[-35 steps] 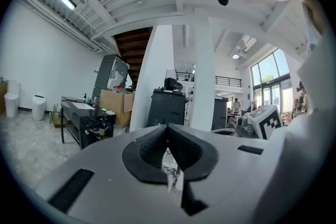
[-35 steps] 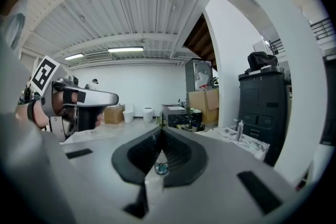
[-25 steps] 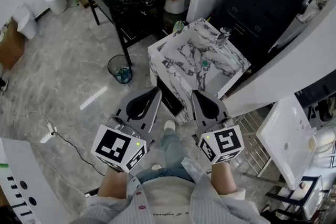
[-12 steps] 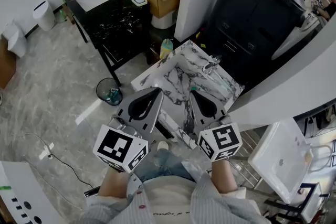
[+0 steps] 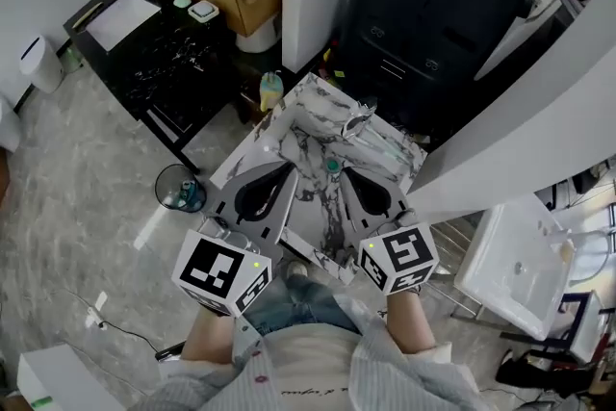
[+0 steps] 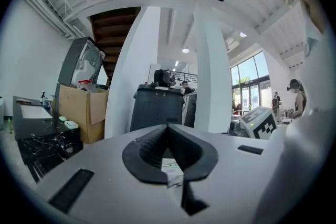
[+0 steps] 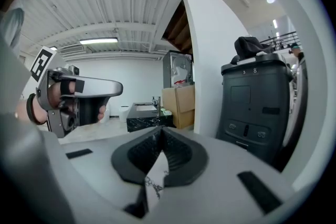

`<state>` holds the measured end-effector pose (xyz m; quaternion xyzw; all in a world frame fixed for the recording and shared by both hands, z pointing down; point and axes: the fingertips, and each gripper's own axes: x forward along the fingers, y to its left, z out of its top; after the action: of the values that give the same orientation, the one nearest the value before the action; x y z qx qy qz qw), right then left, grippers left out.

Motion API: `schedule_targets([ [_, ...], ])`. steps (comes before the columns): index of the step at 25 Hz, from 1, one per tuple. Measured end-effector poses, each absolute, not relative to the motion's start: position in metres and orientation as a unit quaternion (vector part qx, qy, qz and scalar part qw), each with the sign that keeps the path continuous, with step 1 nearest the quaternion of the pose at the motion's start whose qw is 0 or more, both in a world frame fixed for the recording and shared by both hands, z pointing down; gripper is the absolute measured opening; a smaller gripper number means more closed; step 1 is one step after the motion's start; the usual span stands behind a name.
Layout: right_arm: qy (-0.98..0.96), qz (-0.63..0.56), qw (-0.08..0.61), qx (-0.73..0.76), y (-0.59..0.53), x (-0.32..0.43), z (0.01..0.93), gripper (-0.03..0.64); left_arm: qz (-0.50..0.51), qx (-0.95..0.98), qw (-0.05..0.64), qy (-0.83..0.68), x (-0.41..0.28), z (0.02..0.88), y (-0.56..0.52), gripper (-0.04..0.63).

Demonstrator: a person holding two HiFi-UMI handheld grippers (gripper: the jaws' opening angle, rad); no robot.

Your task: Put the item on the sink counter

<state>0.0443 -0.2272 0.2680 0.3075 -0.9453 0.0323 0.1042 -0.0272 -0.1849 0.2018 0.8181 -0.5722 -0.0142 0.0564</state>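
Item, probably the yellow bottle (image 5: 272,91), stood just off the sink counter's (image 5: 300,125) far-left corner, ahead of both closed, empty grippers, left gripper (image 5: 288,166) nearer than right gripper (image 5: 351,171).

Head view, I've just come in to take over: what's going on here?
A person stands holding a gripper in each hand, both pointed at the white marble sink counter. The left gripper and the right gripper each have their fingers shut with nothing between them. No item is being carried at this moment.
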Motion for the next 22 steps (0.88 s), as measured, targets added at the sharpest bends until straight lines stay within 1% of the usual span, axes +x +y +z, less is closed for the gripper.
schedule_targets([
  [12, -0.876, 0.067, 0.114, 0.463, -0.291, 0.074, 0.279, 0.009, 0.005, 0.895, 0.071, -0.441, -0.021, 0.209, -0.275, 0.015],
  [22, -0.833, 0.084, 0.128, 0.532, -0.316, 0.095, 0.296, 0.009, 0.028, 0.928, 0.095, -0.360, 0.002, 0.232, -0.315, 0.015],
])
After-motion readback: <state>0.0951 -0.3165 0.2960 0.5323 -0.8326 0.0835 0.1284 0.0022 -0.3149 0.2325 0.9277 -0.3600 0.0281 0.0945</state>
